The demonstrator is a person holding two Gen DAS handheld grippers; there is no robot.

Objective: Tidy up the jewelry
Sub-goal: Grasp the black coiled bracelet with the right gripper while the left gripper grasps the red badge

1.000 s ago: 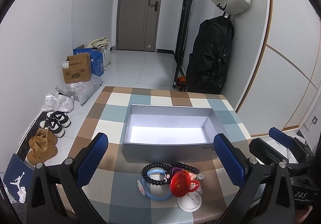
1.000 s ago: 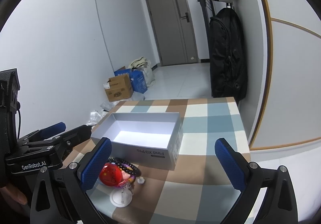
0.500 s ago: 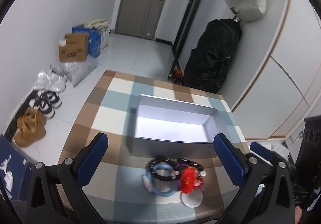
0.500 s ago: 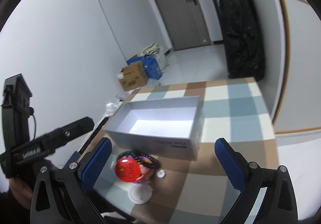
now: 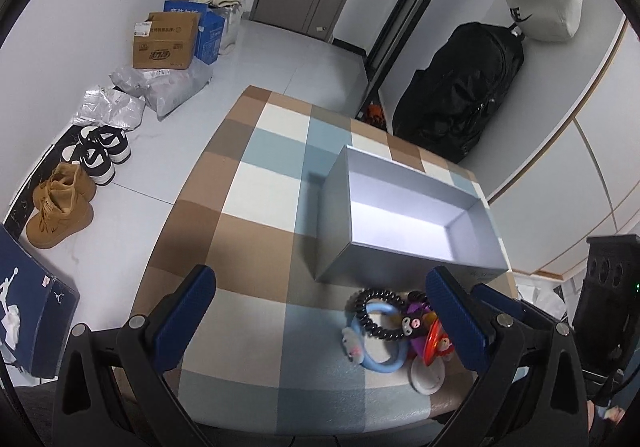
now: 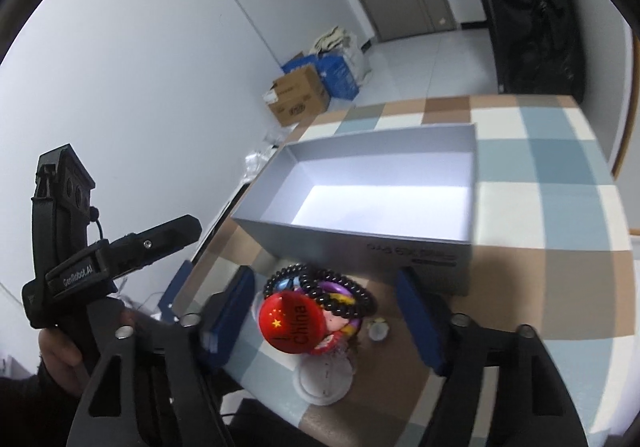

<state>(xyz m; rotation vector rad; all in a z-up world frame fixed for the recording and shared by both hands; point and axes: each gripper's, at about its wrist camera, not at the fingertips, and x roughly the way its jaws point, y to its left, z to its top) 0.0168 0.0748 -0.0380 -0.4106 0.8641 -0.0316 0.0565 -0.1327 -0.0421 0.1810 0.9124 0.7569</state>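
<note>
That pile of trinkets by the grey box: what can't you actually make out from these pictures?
- Trinket pile, left wrist view: the hand-held gripper's blue finger covers its right side.
- Red badge, right wrist view: hides whatever lies beneath it.
- Grey box label, right wrist view: print too blurred to read.

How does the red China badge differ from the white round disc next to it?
The red China badge is glossy red with yellow stars and lettering; the white round disc is plain. The badge is propped on the jewelry pile, tilted, while the disc lies flat on the checked tablecloth. The badge partly overlaps the disc's far edge. Both are round.
</note>
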